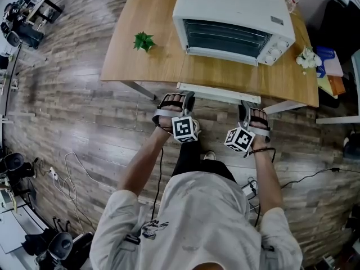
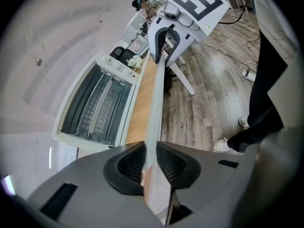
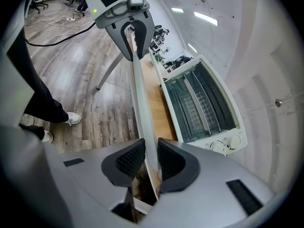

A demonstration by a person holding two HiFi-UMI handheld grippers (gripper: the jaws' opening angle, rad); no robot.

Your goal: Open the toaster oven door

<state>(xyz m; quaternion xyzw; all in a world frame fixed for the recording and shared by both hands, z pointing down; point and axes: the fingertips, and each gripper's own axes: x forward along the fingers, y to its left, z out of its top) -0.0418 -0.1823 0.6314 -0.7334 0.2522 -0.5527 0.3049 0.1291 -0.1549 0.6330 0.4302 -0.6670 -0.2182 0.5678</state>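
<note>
**Desk:** At the front edge of the pale wooden table (image 1: 140,66), what are you holding?

**Operator:** I have both grippers on the long white handle rail (image 1: 219,93) of the glass oven door. The door lies folded down flat in front of the boxy white toaster oven (image 1: 233,7), so the rail runs right along the table's lip. My left gripper (image 1: 188,97) has its jaws drawn in narrow on the rail's left end, with a pad pressing each face. My right gripper (image 1: 246,107) pinches the right end the same way.

**Desk:** How much room around it?

**Operator:** The grey-brown plank floor (image 1: 84,122) spreads out on my side of the rail. On the left, a small green plant (image 1: 144,41) stands well apart from the door. On the right, a cluster of white flowers (image 1: 306,58) sits near the table's corner. The oven mouth gapes, with its wire racks showing.
</note>
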